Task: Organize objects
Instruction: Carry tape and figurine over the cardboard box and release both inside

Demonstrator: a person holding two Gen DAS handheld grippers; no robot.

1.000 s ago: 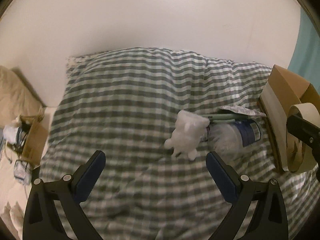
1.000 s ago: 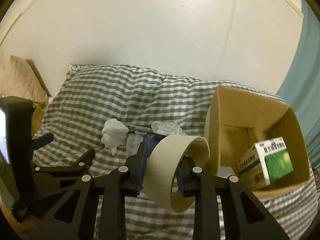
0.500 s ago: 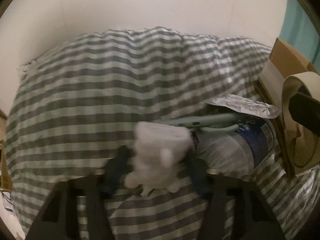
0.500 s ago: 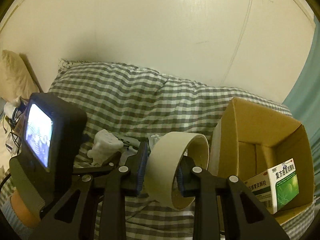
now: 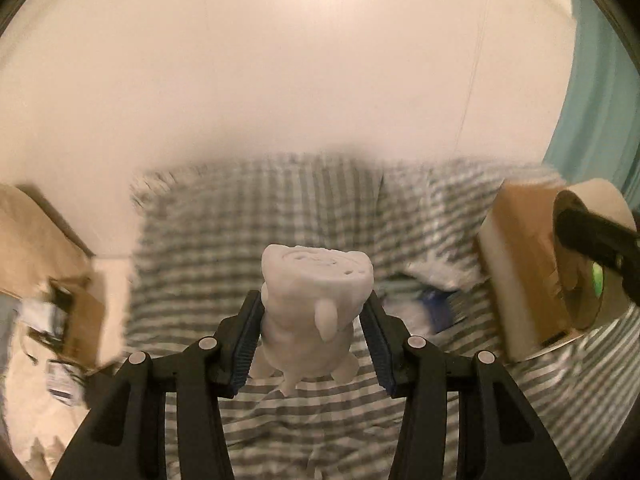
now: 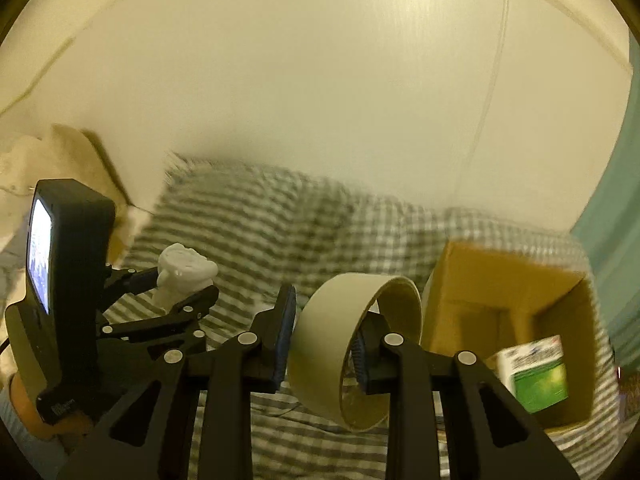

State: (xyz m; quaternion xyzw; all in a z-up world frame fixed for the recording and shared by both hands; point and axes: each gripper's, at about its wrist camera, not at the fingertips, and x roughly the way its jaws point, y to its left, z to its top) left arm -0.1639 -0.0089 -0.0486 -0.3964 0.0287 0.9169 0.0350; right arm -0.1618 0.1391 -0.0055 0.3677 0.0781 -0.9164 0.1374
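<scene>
My left gripper (image 5: 311,334) is shut on a white animal figurine (image 5: 312,312) and holds it above the checked bed cover (image 5: 224,240). The figurine also shows in the right wrist view (image 6: 182,278), held in the left gripper (image 6: 178,286). My right gripper (image 6: 322,350) is shut on a beige tape roll (image 6: 340,344), one finger inside its ring, left of an open cardboard box (image 6: 500,280). The roll (image 5: 588,240) and box (image 5: 520,264) show at the right of the left wrist view. A green and white carton (image 6: 536,372) lies in the box.
A clear plastic bottle with a blue label (image 5: 432,300) and a foil packet lie on the cover beside the box. A beige pillow (image 5: 32,236) and a small box of clutter (image 5: 76,324) are at the left. A teal curtain (image 6: 616,240) hangs at the right.
My left gripper closed on the figurine and lifted it off the cover. My right gripper rose a little with the tape roll, still beside the box.
</scene>
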